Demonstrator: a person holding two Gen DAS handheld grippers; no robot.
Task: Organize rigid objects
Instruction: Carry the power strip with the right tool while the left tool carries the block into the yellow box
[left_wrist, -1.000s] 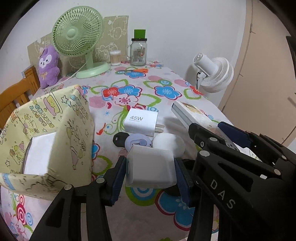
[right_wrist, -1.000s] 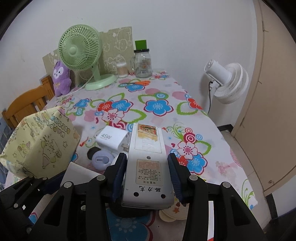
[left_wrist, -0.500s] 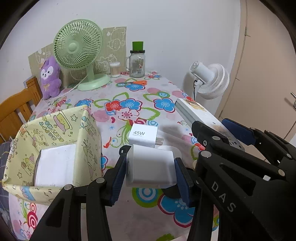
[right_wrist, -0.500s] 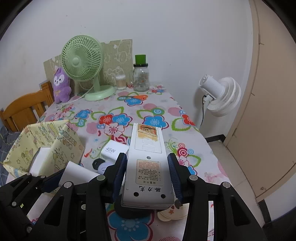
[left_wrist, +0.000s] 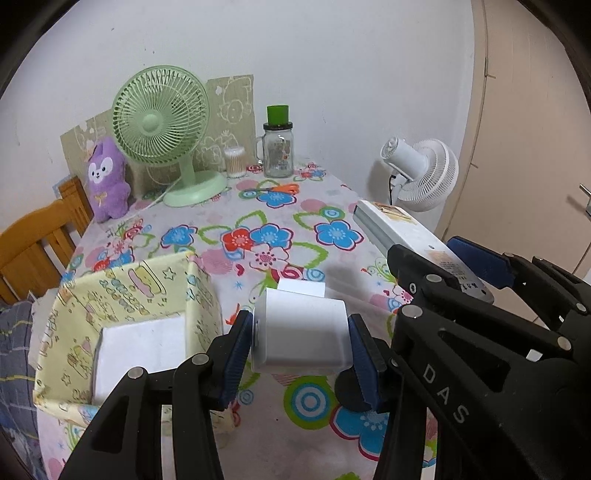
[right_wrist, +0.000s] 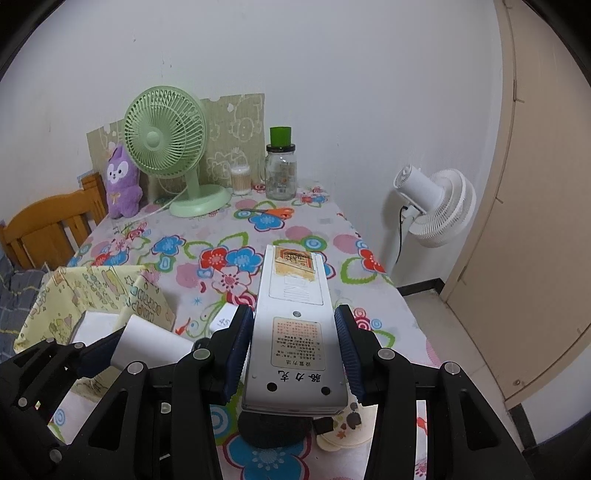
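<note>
My left gripper is shut on a white charger block and holds it above the floral table, just right of the yellow patterned box. A white block lies inside that box. My right gripper is shut on a white remote control, held face down above the table; it also shows in the left wrist view. A white 45W charger lies on the table beneath both grippers. The held charger also shows in the right wrist view.
A green desk fan, purple plush, glass jar, cotton swab pot and orange scissors stand at the table's far end. A white floor fan is right of the table. A wooden chair is left. A black round object lies under the remote.
Both grippers have risen and pulled back from the table with their objects held. The table items below now look smaller and the box shows more of its inside.
</note>
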